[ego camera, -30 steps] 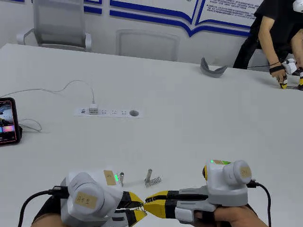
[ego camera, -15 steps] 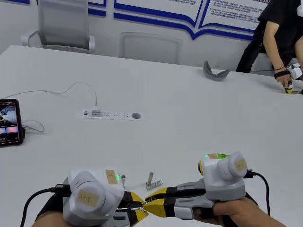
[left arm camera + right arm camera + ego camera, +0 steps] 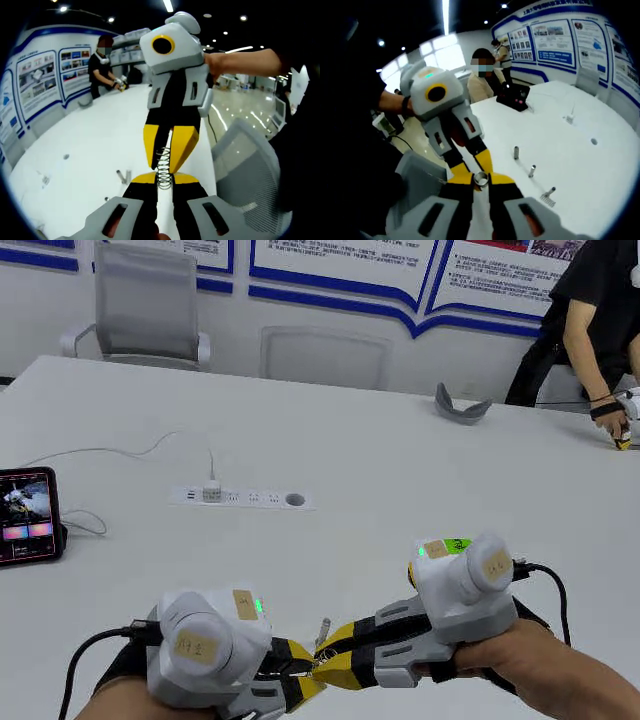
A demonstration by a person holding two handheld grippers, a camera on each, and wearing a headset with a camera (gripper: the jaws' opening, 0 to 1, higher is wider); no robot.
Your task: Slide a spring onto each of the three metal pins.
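Note:
A short metal spring (image 3: 164,170) is held in the air between both grippers, which meet tip to tip low in the head view. My left gripper (image 3: 163,179) is shut on its near end. The right gripper (image 3: 481,181) faces it and grips the other end, which looks like a small ring (image 3: 480,178) from that side. On the white table (image 3: 400,470) two bare pins (image 3: 516,152) (image 3: 532,171) stand upright. A third pin (image 3: 549,194) leans with a spring around its base. One pin (image 3: 323,628) pokes up just behind the joined tips.
A white power strip (image 3: 240,498) with a plugged cable lies mid-table, and a phone (image 3: 28,516) sits at the left edge. A grey curved piece (image 3: 462,405) rests far right, near another person (image 3: 600,330) working there. Chairs (image 3: 150,300) stand behind the table.
The right gripper's body has lifted and tilted while both pairs of tips stay together. The head camera has tipped, so the table items sit lower in the picture.

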